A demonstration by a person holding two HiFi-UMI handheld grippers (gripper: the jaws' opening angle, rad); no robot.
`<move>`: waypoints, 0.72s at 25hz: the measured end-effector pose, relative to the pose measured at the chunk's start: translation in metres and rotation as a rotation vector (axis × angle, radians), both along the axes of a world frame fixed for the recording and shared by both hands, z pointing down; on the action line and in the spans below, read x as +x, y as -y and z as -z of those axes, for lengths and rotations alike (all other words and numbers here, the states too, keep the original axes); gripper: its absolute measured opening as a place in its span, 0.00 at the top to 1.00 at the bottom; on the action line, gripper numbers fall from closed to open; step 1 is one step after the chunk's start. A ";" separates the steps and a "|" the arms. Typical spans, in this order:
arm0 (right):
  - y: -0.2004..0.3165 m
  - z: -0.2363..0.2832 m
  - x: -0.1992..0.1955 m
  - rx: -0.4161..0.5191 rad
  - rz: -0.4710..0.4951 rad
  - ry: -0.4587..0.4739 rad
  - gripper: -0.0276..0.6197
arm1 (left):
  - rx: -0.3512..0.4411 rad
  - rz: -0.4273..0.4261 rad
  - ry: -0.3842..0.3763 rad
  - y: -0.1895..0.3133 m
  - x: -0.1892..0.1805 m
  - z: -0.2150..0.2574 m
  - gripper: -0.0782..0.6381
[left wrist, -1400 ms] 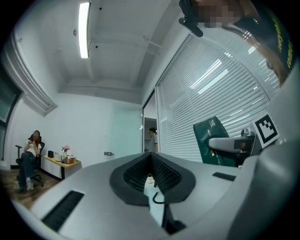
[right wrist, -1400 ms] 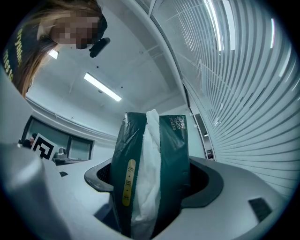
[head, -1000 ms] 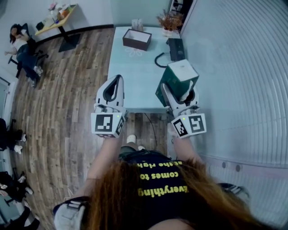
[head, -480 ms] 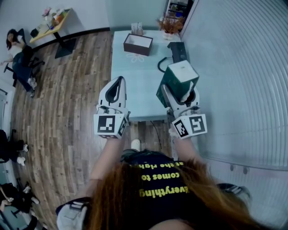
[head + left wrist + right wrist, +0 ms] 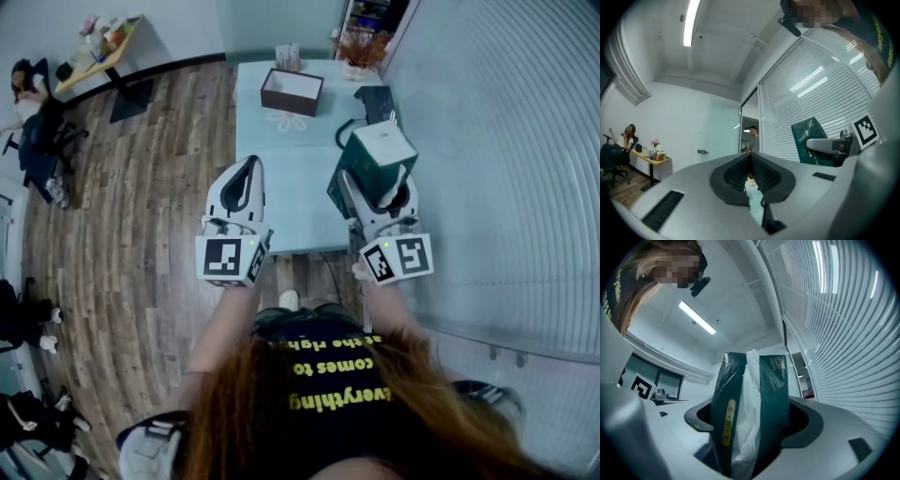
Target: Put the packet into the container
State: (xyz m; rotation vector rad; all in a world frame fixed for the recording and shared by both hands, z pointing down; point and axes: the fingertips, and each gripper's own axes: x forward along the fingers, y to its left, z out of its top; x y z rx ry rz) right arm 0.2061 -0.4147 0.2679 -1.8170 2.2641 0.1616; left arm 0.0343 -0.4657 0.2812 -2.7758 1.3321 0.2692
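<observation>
My right gripper (image 5: pixel 373 185) is shut on a dark green tissue packet (image 5: pixel 377 152) with white tissue showing at its slit, held upright over the near right part of the pale table (image 5: pixel 281 178). In the right gripper view the packet (image 5: pixel 773 394) stands between the jaws of my right gripper (image 5: pixel 752 420). The container, a dark brown box (image 5: pixel 292 91) with a white inside, sits at the table's far end. My left gripper (image 5: pixel 247 169) is shut and holds nothing, over the table's near left edge; in its own view my left gripper (image 5: pixel 751 158) has the packet (image 5: pixel 812 139) to its right.
A black device with a cable (image 5: pixel 372 101) lies at the table's far right, dried flowers (image 5: pixel 356 44) and a small holder (image 5: pixel 288 58) behind the box. Blinds (image 5: pixel 506 141) run along the right. Wooden floor (image 5: pixel 150 187) lies left, with seated people and a yellow side table (image 5: pixel 98 42).
The head view has shifted a little, so the table and box sit slightly lower and nearer. Both grippers keep their pose; the right one still holds the packet.
</observation>
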 end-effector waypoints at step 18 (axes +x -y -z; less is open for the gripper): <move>0.040 -0.040 0.019 -0.033 0.023 0.027 0.36 | -0.039 0.018 0.037 0.036 0.021 -0.032 0.89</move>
